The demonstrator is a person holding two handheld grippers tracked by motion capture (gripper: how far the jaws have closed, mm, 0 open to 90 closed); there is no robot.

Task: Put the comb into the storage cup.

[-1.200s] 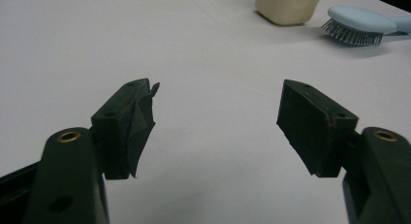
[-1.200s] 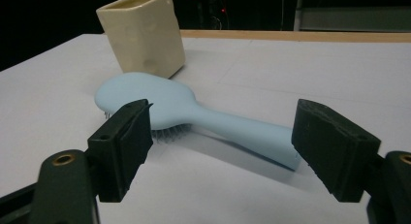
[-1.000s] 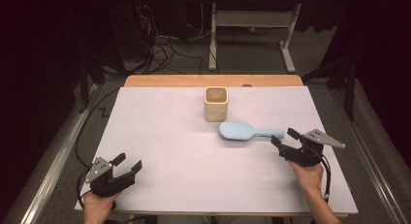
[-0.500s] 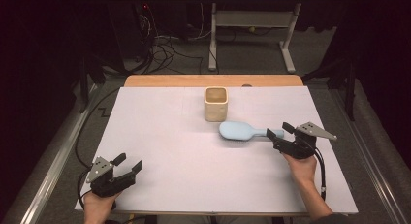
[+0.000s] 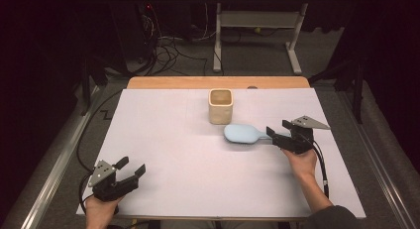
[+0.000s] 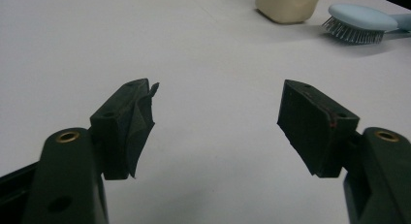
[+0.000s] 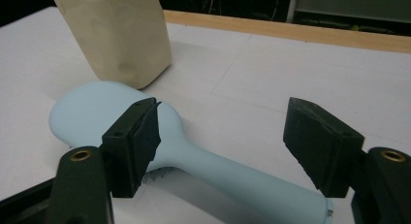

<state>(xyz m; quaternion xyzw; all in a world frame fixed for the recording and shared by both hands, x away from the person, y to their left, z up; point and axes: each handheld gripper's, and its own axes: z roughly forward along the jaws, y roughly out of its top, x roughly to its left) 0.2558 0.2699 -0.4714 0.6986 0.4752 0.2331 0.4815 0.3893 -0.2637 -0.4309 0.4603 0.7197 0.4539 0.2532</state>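
Currently right gripper (image 5: pixel 279 136) jaws wide, just closing a bit, straddling hairbrush (image 5: pixel 243 134) handle, no pad contact; brush lies beside beige cup (image 5: pixel 220 105). Left gripper (image 5: pixel 130 168) jaws open, empty.

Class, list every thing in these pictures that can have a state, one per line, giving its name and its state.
Pale blue plastic hairbrush: lying bristles down, handle between the right gripper's jaws, not yet clamped.
Cream square ceramic cup: upright, mouth open, contents not visible.
Right gripper: open, jaws just been closing around the handle.
Left gripper: open, nothing between its jaws.
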